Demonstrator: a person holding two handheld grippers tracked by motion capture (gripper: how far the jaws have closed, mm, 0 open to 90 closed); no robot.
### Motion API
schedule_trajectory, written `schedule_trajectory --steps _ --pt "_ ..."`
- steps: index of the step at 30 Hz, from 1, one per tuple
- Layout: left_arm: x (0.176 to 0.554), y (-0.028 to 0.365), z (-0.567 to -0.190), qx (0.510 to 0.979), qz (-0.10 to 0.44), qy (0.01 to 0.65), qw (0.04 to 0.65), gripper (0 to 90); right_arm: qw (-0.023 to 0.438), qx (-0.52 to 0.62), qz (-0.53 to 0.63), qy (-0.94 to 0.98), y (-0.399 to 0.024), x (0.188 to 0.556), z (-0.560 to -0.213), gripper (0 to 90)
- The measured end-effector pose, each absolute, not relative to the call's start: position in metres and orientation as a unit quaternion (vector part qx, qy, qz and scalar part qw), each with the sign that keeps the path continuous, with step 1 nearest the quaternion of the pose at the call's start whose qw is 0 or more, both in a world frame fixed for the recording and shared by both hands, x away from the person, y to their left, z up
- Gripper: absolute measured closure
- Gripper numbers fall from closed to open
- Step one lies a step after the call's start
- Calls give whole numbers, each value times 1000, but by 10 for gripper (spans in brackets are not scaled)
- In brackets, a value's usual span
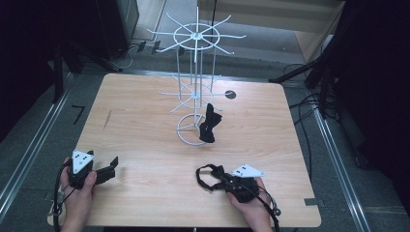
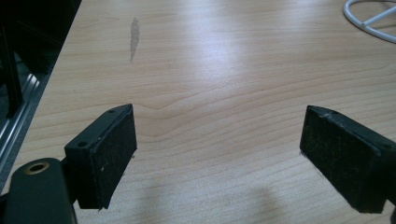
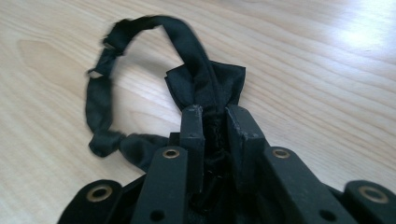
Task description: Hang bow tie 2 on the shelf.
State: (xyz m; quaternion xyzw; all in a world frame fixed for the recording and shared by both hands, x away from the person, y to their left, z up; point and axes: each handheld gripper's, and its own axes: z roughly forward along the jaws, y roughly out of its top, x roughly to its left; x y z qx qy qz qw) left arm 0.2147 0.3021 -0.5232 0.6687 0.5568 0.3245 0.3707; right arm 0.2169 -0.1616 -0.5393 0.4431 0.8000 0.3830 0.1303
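Right gripper [image 3: 215,114] near the bench's [image 1: 145,101] near edge, right of centre; fingers [image 3: 192,126] closed on a black bow tie [image 3: 205,86], clamped at the knot; bow lobes fanned just beyond the fingertips; strap [image 3: 105,93] looped out to one side and flat on the bench. In the high view, same bow tie [image 1: 212,176] touching the bench just left of the right gripper [image 1: 227,182].

Left gripper [image 1: 109,171] near the near-left corner; fingers [image 2: 105,154] wide apart, nothing between them, bare wood ahead.

Relation governing the next move: wire rack [image 1: 196,87] upright toward the far edge, at mid-width; from the gripped tie, rack lies ahead and slightly left; judged target a free hook arm; strap loop to be presented open to a hook tip, so loop plane across the hook's axis. Right hand nearer to the tie, already holding it; left hand well apart from it and from the rack.

Count: bow ties, two; one gripped, second bow tie [image 1: 209,124] hanging from a lower rack arm, just above the base ring [image 1: 183,137]. Racks, one; tiers, two. Grippers, two.
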Motion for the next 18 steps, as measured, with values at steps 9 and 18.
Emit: schedule_trajectory --steps 9,18 --pt "215 302 -523 669 324 556 371 113 171 429 433 774 -157 215 -521 796" --pt "215 302 -523 669 324 556 371 113 187 403 470 762 -151 213 -503 796"
